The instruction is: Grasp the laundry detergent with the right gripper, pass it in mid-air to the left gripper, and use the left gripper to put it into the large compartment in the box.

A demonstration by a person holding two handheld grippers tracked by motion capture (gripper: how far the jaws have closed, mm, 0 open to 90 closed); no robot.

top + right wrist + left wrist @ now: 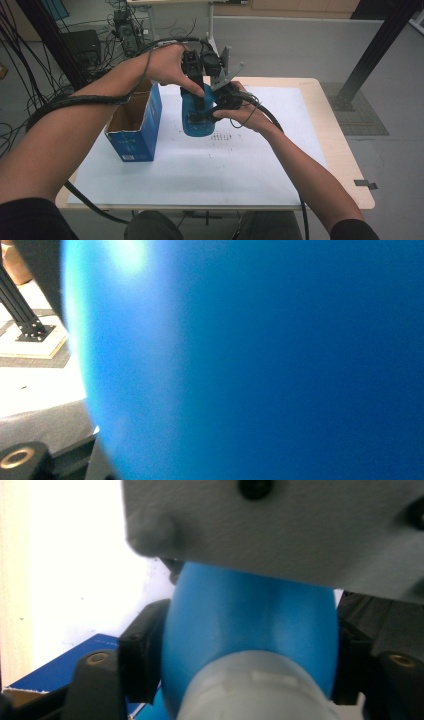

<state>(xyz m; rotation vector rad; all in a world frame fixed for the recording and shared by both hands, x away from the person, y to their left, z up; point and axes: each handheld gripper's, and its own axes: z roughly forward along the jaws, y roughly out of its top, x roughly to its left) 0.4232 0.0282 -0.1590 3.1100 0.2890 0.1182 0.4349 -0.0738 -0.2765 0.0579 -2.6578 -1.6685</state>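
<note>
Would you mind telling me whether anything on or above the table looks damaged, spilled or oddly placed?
Nothing looks spilled or broken. The blue bottle is held above the table, the left gripper shut near its top and the right gripper shut on its side. The open blue box stands upright beside it. Only faint dark marks on the white mat stand out.

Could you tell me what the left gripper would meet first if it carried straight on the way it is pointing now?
Nothing new, I think: the left gripper already clamps the blue bottle, so that comes first, with the white sheet probably beneath.

blue bottle [260,365] blurred, edges cut off
</note>
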